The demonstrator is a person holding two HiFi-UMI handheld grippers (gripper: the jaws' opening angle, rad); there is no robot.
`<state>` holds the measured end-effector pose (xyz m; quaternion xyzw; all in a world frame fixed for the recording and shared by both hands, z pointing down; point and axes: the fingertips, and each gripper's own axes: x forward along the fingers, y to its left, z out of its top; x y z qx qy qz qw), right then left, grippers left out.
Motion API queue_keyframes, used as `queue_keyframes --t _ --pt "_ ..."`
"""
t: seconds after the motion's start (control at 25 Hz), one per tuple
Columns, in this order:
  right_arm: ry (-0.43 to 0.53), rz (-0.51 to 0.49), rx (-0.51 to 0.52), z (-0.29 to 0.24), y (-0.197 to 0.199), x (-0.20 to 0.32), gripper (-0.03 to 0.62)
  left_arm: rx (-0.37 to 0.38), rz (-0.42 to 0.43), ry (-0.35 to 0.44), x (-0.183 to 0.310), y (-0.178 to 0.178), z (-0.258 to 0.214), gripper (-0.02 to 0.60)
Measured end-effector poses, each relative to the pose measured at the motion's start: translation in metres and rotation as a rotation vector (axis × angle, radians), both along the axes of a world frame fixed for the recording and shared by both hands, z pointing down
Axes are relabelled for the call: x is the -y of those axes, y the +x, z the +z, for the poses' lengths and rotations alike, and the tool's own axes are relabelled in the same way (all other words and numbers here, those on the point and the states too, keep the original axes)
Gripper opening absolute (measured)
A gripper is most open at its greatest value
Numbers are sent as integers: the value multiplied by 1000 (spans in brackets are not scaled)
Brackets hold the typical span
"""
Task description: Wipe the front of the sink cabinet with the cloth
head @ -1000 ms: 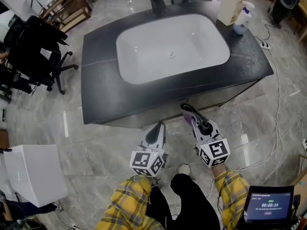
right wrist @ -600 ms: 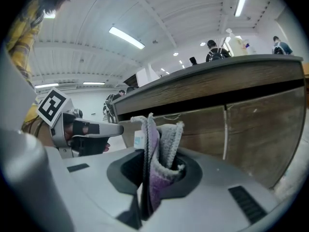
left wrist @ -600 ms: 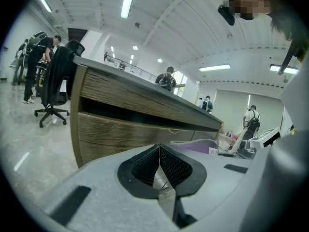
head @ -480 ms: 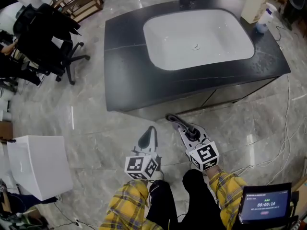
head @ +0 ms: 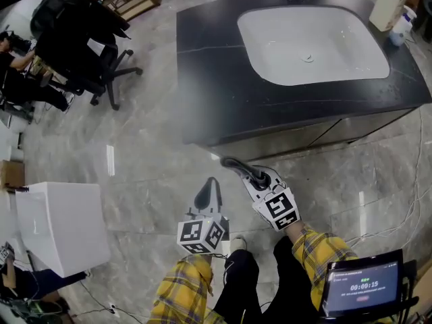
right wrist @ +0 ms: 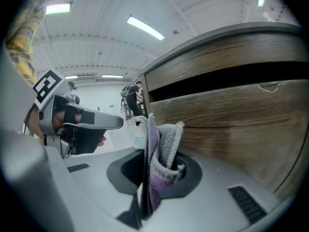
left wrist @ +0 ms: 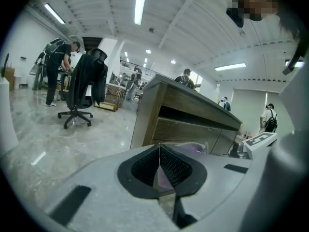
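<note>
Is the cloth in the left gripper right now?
No, the cloth is clamped in the jaws of the right gripper, and the left gripper is shut on nothing.

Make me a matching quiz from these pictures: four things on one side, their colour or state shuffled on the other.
Things:
1. cloth
2. left gripper
3. sink
4. chair

Colour or state:
A. white
B. shut, empty
C. black
D. purple and grey

Pairs: 1-D, 2-B, 3-A, 4-C
</note>
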<state>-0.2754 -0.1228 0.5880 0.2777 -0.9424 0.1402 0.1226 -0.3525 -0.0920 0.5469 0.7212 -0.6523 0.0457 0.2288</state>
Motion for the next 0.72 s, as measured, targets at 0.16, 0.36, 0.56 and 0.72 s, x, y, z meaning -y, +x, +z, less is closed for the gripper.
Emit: queue_keyframes --t 0.16,0.36,0.56,0.72 --pt "29 -22 -20 12 -14 11 44 17 8 8 8 -4 10 7" --pt "33 22 -40 21 -1 27 44 20 25 -4 11 3 20 7" --pt "24 121 -22 22 23 40 43 40 91 -8 14 19 26 8" --pt "33 154 -23 21 50 47 43 35 97 -2 24 33 28 7"
